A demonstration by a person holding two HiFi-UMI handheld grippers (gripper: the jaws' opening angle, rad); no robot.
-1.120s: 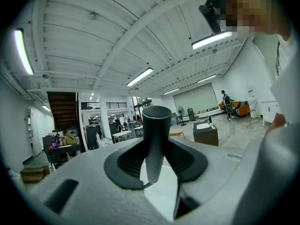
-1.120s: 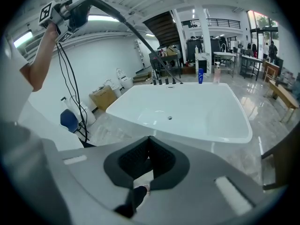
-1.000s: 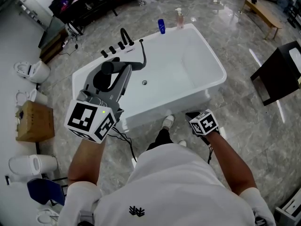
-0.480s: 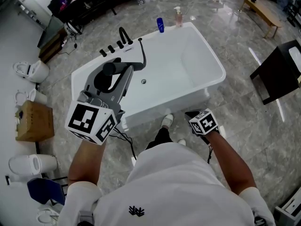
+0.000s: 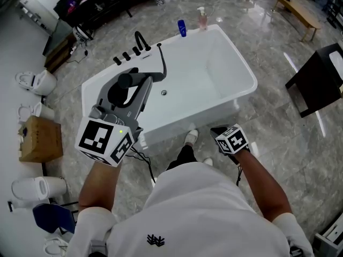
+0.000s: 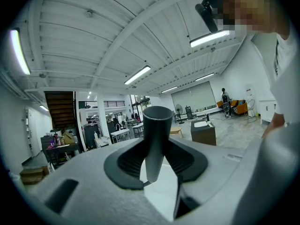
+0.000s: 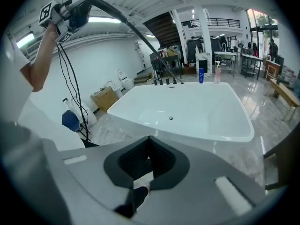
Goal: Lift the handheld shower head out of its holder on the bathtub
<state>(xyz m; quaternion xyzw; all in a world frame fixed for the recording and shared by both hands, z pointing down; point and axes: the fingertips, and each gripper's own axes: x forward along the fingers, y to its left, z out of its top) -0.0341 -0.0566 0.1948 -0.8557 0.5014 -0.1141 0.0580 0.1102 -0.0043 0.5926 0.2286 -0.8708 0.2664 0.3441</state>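
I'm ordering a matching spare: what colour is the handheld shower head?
The shower head is black, best seen in the left gripper view.

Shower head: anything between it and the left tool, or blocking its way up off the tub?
Nothing visible. The shower head sits gripped in the left tool, raised above the bathtub rim; only its own hose trails down to the deck fittings.

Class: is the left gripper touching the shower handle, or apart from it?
Touching. The left gripper view shows the left gripper clamping the shower handle between its pads.
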